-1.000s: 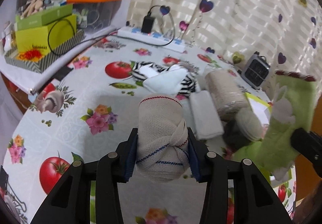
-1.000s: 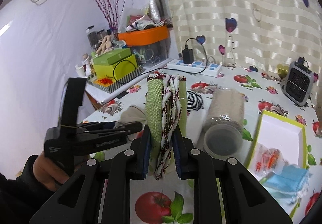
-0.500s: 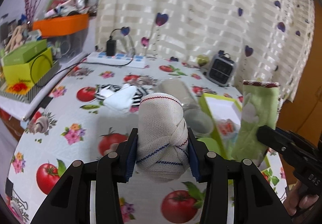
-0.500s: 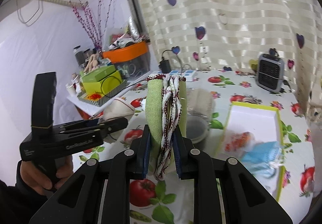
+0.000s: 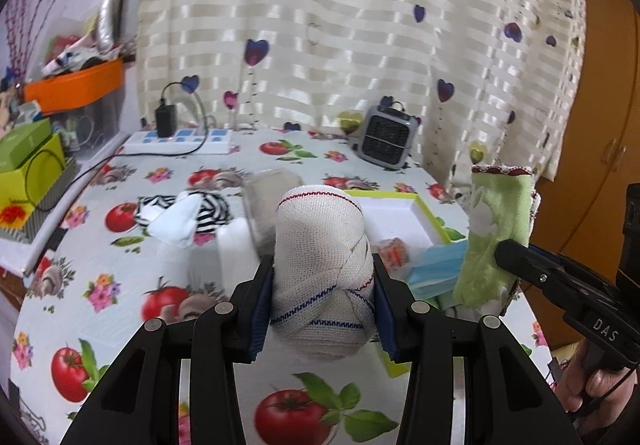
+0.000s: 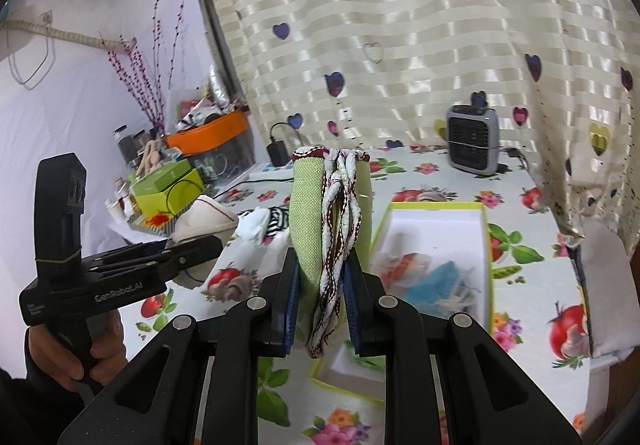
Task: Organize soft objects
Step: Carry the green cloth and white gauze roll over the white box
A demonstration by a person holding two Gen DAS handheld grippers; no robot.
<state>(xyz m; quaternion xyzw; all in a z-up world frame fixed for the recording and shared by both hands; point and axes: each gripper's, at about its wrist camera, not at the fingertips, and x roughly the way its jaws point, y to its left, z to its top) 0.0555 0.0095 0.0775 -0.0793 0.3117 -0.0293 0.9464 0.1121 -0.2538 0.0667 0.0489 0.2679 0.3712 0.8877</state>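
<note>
My left gripper (image 5: pixel 322 285) is shut on a rolled cream cloth bundle (image 5: pixel 320 245) with blue and red stitching, held above the table. My right gripper (image 6: pixel 320 285) is shut on a folded green cloth (image 6: pixel 310 213) with a white and maroon braided edge; it also shows in the left wrist view (image 5: pixel 496 229), upright at the right. The lime-edged white box (image 6: pixel 436 217) lies just beyond both grippers, with a blue pack (image 6: pixel 440 277) and an orange-patterned packet (image 6: pixel 400 265) inside. The left gripper and its bundle (image 6: pixel 204 221) show at the left of the right wrist view.
A striped sock pile with a white sock (image 5: pixel 180 217) and a clear jar lying on its side (image 5: pixel 272 197) lie on the tomato-print tablecloth (image 5: pixel 120 285). A small grey heater (image 5: pixel 386 139), a power strip (image 5: pixel 180 139), stacked green boxes (image 5: pixel 28 173) and an orange bin (image 5: pixel 76 85) stand further back.
Both grippers have swung right, from over the sock pile and jar towards the lime-edged box, each still holding its cloth. The box now sits right ahead of them.
</note>
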